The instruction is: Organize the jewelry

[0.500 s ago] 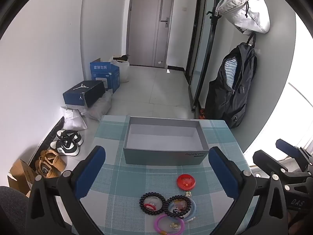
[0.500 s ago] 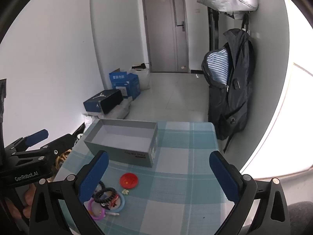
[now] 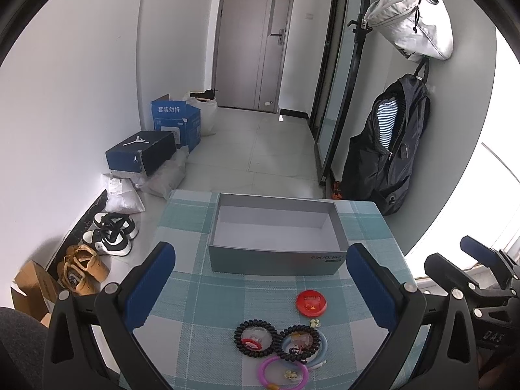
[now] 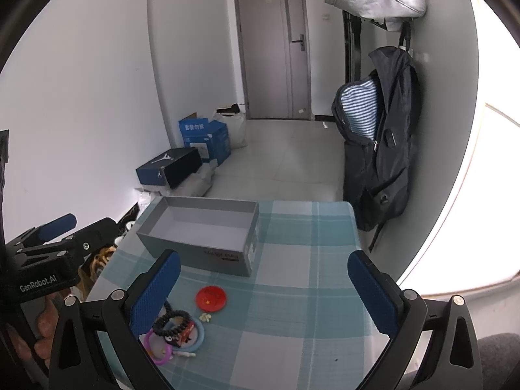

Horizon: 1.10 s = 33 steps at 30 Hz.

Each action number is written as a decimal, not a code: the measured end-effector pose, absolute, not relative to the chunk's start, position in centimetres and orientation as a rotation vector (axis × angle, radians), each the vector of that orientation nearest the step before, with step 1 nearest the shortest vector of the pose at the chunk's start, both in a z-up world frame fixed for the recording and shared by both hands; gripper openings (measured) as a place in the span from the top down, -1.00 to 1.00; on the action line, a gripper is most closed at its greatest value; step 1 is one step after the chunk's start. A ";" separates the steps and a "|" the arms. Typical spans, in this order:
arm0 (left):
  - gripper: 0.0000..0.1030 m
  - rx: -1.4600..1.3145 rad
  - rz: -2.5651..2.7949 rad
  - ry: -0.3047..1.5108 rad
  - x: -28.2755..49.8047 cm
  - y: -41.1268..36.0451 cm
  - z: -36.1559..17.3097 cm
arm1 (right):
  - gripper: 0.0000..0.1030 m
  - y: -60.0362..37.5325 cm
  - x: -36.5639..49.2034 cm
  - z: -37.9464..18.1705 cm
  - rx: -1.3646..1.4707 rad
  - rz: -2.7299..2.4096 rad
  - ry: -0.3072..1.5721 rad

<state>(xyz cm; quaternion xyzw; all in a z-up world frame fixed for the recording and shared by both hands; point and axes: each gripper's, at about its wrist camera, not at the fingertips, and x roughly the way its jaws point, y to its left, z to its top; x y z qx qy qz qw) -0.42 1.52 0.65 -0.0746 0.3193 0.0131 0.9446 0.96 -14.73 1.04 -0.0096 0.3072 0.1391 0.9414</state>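
Note:
An open grey box (image 3: 276, 261) stands empty on the checked tablecloth (image 3: 201, 292); it also shows in the right wrist view (image 4: 201, 253). In front of it lie a red round badge (image 3: 311, 302), two black bead bracelets (image 3: 255, 337), a blue ring (image 3: 320, 347), a pink ring (image 3: 282, 372) and a small pale earring (image 3: 314, 322). My left gripper (image 3: 260, 289) is open and empty above the jewelry. My right gripper (image 4: 263, 295) is open and empty, to the right of the pile (image 4: 175, 328) and the red badge (image 4: 212, 298).
Beyond the table are a floor with shoe boxes (image 3: 139, 156), shoes (image 3: 110, 237) and bags on the left. A black backpack (image 3: 386, 156) hangs on the right wall, a white bag (image 3: 412, 22) above it. The table's far edge is just behind the box.

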 end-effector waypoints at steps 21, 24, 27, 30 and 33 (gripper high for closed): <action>-0.98 -0.145 0.014 0.659 -0.6 1.3 0.3 | -1.00 -14.8 0.8 1.0 -0.018 0.287 0.618; -0.98 -0.157 0.004 0.668 -0.5 1.3 0.2 | -1.00 -14.9 0.8 1.0 -0.012 0.286 0.615; -0.98 -0.155 -0.009 0.682 -0.4 1.3 -0.2 | -1.00 -14.8 0.8 0.9 -0.013 0.282 0.622; -0.98 -0.172 -0.039 0.712 -0.4 1.7 -0.8 | -1.00 -14.7 0.9 0.6 -0.021 0.281 0.653; -0.98 -0.194 -0.065 0.759 -0.5 2.0 -1.8 | -1.00 -14.6 1.2 0.3 -0.017 0.283 0.665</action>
